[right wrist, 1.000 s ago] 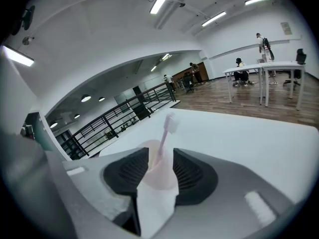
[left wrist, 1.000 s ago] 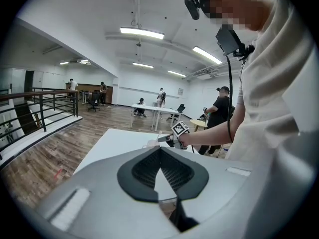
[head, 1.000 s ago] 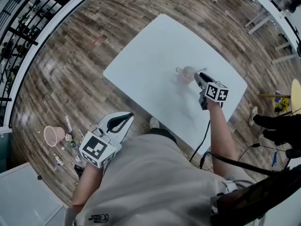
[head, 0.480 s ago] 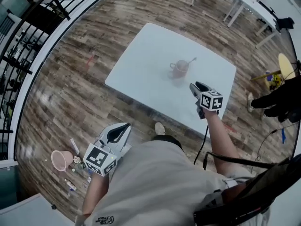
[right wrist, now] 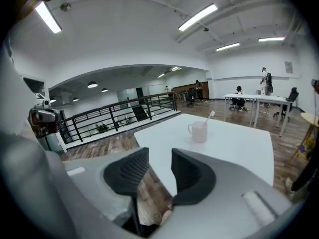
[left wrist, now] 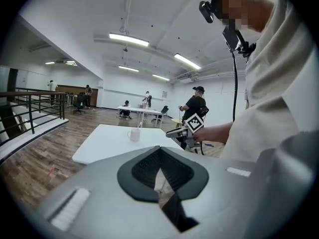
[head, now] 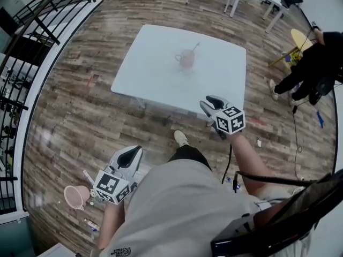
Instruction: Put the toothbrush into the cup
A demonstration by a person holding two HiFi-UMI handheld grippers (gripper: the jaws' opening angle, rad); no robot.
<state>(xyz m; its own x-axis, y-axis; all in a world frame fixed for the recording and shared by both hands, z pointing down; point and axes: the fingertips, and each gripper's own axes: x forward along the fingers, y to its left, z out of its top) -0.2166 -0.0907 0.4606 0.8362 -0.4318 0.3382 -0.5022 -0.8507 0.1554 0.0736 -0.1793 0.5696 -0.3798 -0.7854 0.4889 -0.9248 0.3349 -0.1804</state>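
The head camera looked steeply down from above the person onto a white square table (head: 155,63) and brown wood-plank floor (head: 69,116). The camera on the left gripper (head: 133,151) sat low beside the person, facing the table from well off. The camera on the right gripper (head: 208,103) faced it from nearer, just off its edge. All three shared the table and the pale pink cup (head: 186,59).

A white square table (head: 161,74) stood on a wood-plank floor (head: 69,116). It carried only a pink mug (head: 186,59), set a little toward 12 o'clock from the tabletop's middle, with a toothbrush (head: 194,48) in it leaning toward 1 o'clock. On the floor at the head view's 8 o'clock lay a pink cup (head: 75,196) with small items (head: 88,175) scattered near it.
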